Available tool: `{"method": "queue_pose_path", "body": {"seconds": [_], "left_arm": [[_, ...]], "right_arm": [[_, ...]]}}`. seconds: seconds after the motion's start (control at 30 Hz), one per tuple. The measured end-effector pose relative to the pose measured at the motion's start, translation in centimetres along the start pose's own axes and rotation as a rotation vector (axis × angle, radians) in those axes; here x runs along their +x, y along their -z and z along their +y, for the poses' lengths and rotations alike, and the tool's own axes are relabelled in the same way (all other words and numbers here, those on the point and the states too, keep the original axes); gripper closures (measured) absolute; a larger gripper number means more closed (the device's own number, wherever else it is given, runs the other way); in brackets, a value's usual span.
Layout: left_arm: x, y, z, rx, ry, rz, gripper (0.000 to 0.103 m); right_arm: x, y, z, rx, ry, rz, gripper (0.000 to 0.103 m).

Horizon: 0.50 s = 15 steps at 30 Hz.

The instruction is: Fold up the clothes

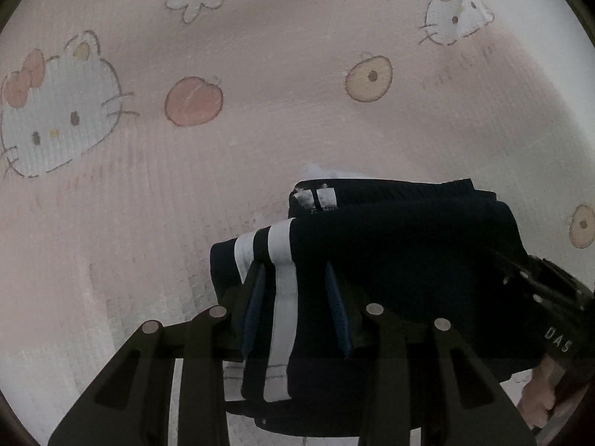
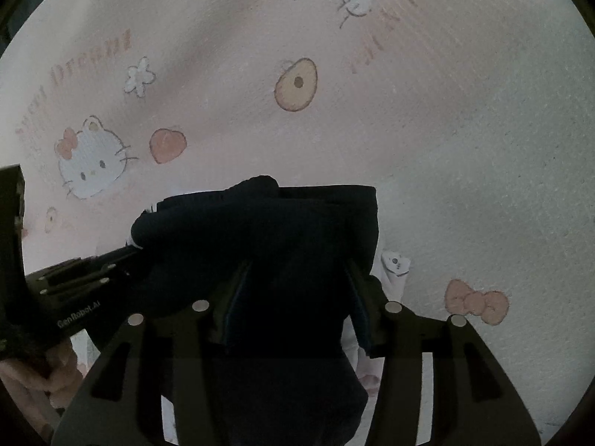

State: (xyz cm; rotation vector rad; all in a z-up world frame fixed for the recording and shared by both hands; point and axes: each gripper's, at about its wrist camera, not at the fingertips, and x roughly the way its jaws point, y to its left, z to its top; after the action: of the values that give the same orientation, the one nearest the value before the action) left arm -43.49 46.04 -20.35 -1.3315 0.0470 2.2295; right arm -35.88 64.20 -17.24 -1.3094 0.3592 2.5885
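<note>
right under the left gripper (image 1: 295,290) lies the dark garment (image 1: 401,267), a folded navy bundle with white stripes (image 1: 284,297) running along its near edge. one stripe passes straight between the spread fingers; the blue pads stand either side of the cloth, and i cannot tell whether they actually bite it. the right gripper (image 2: 297,297) sits over the same dark garment (image 2: 267,245) from the other end, fingers also apart with cloth bulging between them. so the bundle spans from one gripper to the other, its long axis running side to side between them, each gripper at its own end and neither nearer. whatever fold or lift comes next looks to need both ends moving together. beyond the bundle stretches the bedsheet (image 1: 260,55), pale pink, printed with cats, peaches and flowers, softly rumpled. nothing of the room shows past it.
</note>
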Motion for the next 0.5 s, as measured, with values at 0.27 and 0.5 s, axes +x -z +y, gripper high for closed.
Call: {"method": "queue_pose_path", "body": {"seconds": [0.27,0.5], "left_arm": [[-1.7,-1.5,0.2,0.001,0.026,-0.035,0.068],[-4.2,-1.4,0.4,-0.023,0.052,-0.089,0.054]], "right_arm": [[0.9,-0.2,-3.1,0.141,-0.155,0.011,0.045],[-2.5,-0.2,0.8,0.032,0.066,-0.030,0.030]]}}
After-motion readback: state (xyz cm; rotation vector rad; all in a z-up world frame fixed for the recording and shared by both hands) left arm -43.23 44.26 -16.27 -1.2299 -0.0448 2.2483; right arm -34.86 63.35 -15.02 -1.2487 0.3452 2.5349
